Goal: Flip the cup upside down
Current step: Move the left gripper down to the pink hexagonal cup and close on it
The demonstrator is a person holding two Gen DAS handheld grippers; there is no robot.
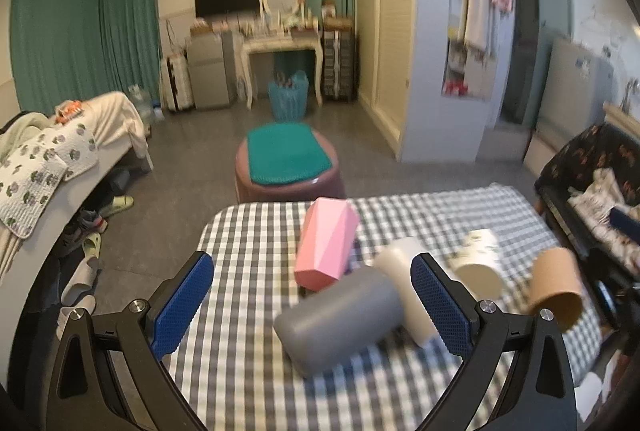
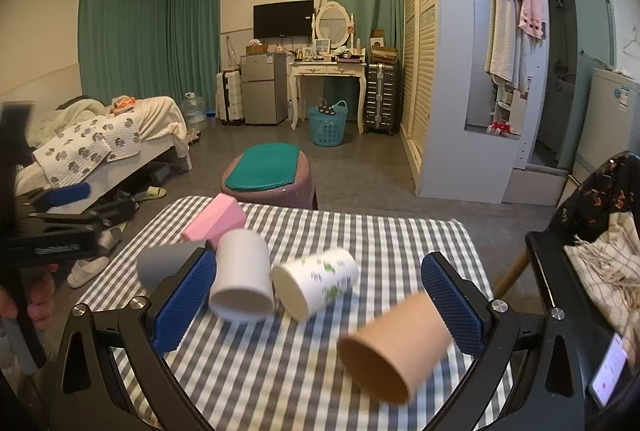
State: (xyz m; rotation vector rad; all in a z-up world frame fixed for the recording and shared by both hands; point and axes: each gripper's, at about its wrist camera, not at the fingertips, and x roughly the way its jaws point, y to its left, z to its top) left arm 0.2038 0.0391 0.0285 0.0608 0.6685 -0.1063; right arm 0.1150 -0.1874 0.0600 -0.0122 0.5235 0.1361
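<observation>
Checked grey-and-white cloth covers the counter, on which five cups are seen lying on their sides. A brown paper cup lies nearest the right claw, its mouth turned toward the camera. Beside it lie a white cup with green print, a plain white cup, a grey cup and a faceted pink cup. Both the right claw and the left claw are held spread apart, nothing gripped. No writing can be read.
</observation>
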